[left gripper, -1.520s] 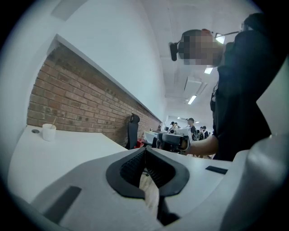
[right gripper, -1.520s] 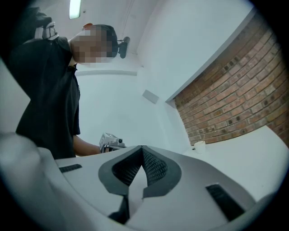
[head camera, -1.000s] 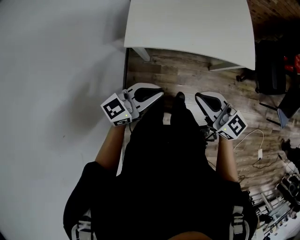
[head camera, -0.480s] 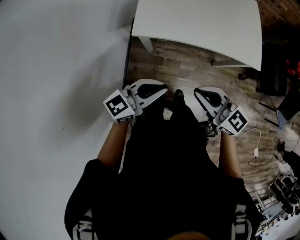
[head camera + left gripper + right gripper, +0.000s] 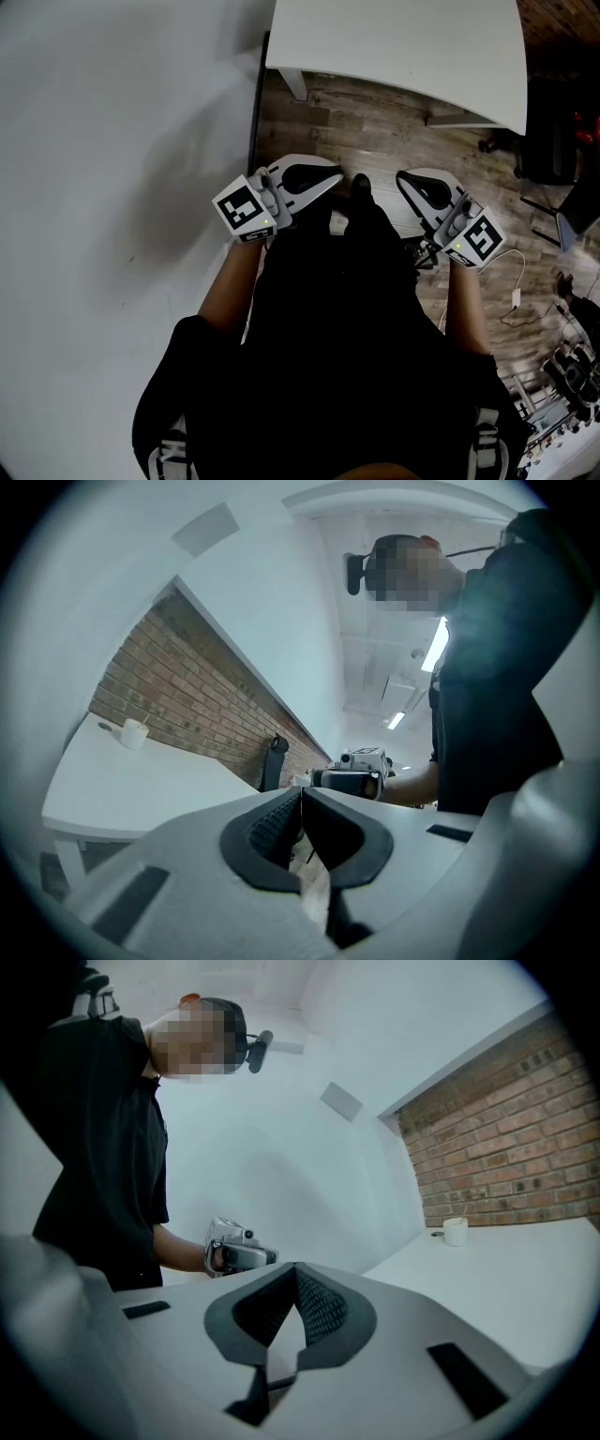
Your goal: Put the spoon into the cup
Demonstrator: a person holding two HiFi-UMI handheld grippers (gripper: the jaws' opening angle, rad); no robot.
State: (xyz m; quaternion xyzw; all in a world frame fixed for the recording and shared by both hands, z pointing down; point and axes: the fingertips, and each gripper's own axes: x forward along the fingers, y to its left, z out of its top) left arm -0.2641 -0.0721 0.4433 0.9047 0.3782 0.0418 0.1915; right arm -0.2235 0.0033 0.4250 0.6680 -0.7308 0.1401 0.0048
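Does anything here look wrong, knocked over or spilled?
Nothing stands out. The cup stands upright on the white table, and no spill shows around it. The left gripper and the right gripper are both shut on nothing, close to the person's body and well away from the cup.

an office-like workroom or lab is suggested. a large white table (image 5: 394, 47) is set on a wood-plank floor (image 5: 375, 122), along a brick wall (image 5: 506, 1147) that is met by a plain white wall (image 5: 300, 1147). strip lights (image 5: 434, 647) are mounted on the ceiling. a black office chair (image 5: 548, 141) is seen by the table, and loose cables (image 5: 518, 281) are left lying on the floor.
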